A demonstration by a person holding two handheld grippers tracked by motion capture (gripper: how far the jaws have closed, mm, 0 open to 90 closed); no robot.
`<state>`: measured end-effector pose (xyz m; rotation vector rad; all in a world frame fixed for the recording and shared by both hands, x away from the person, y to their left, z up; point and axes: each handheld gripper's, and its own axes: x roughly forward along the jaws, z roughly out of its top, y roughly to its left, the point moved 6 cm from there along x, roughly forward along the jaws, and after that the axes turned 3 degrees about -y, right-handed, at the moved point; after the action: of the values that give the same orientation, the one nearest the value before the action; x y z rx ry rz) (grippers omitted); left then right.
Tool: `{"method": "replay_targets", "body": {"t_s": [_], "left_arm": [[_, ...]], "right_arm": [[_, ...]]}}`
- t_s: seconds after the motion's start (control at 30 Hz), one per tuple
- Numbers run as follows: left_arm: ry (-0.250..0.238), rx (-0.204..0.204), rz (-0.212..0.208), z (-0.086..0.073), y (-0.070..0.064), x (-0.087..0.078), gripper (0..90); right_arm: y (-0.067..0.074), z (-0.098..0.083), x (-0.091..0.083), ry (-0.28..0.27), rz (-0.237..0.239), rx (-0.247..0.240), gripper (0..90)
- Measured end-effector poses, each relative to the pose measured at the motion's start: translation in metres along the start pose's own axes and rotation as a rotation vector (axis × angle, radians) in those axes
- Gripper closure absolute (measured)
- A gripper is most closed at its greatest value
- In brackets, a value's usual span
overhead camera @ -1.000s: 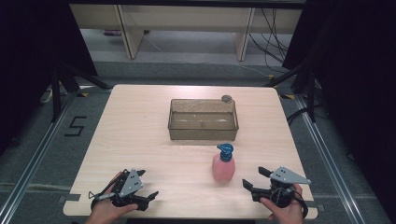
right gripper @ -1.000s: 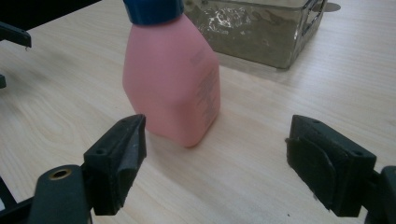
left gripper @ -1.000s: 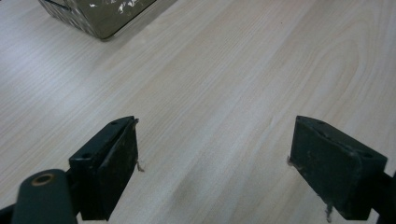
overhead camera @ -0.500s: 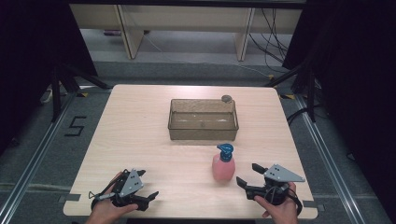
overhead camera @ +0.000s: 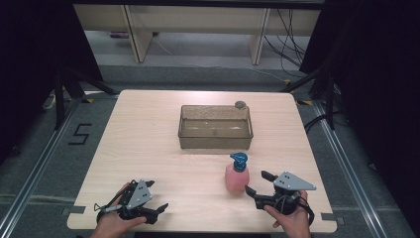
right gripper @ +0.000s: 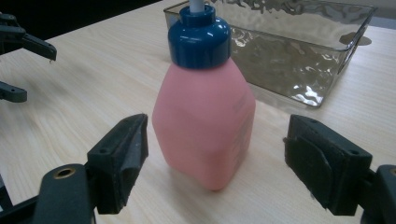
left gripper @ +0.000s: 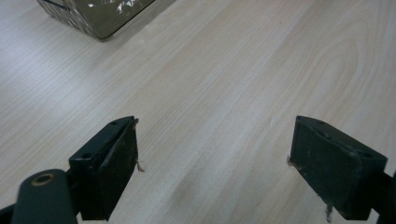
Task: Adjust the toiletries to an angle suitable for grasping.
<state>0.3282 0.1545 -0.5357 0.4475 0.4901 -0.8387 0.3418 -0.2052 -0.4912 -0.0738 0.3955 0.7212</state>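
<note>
Pink pump bottle (overhead camera: 236, 176) stands upright on the table (overhead camera: 148, 144), blue pump up, just in front of the clear bin (overhead camera: 215, 128). Your right tool (overhead camera: 257, 184) gapes wide just beside it, untouching; your left tool (overhead camera: 151, 197) gapes empty, well apart.

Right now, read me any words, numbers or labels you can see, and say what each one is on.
"5": black mark on the grey floor left of the wooden table.
Pink plastic pump bottle with blue cap: faint print on its side, too blurred to read.
Nothing else legible.
</note>
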Motion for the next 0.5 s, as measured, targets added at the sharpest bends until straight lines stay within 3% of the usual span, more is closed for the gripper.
{"method": "replay_targets", "body": {"t_s": [0.07, 0.13, 0.17, 0.2, 0.23, 0.27, 0.4, 0.5], "left_arm": [[-0.003, 0.002, 0.003, 0.0000, -0.0004, 0.0002, 14.9], [-0.002, 0.000, 0.001, -0.0001, -0.0004, 0.0004, 14.9], [-0.003, 0.001, 0.003, 0.0000, -0.0001, 0.0003, 14.9], [0.000, 0.000, -0.001, 0.0001, -0.0002, 0.0000, 14.9], [0.000, 0.000, -0.001, -0.0001, -0.0003, -0.0001, 14.9], [0.000, 0.000, -0.001, -0.0001, -0.0001, -0.0001, 14.9], [-0.003, 0.000, 0.001, 0.0002, 0.0000, -0.0002, 14.9], [-0.002, 0.000, 0.000, 0.0003, -0.0001, -0.0001, 14.9]], "right_arm": [[0.0015, 0.0009, 0.0012, 0.000, 0.007, 0.016, 22.8], [0.0006, 0.0016, 0.0018, 0.002, 0.010, 0.002, 22.9], [0.0024, 0.0014, 0.0023, 0.013, 0.009, 0.023, 23.0], [-0.0009, 0.0031, 0.0050, -0.008, -0.002, -0.024, 23.1], [0.0024, 0.0029, 0.0061, -0.006, 0.007, 0.012, 23.2], [0.0006, 0.0036, 0.0061, 0.002, 0.004, -0.013, 23.2], [0.0036, 0.0052, 0.0091, -0.002, 0.012, 0.004, 23.3], [0.0015, 0.0069, 0.0102, -0.004, 0.008, -0.026, 23.4]]}}
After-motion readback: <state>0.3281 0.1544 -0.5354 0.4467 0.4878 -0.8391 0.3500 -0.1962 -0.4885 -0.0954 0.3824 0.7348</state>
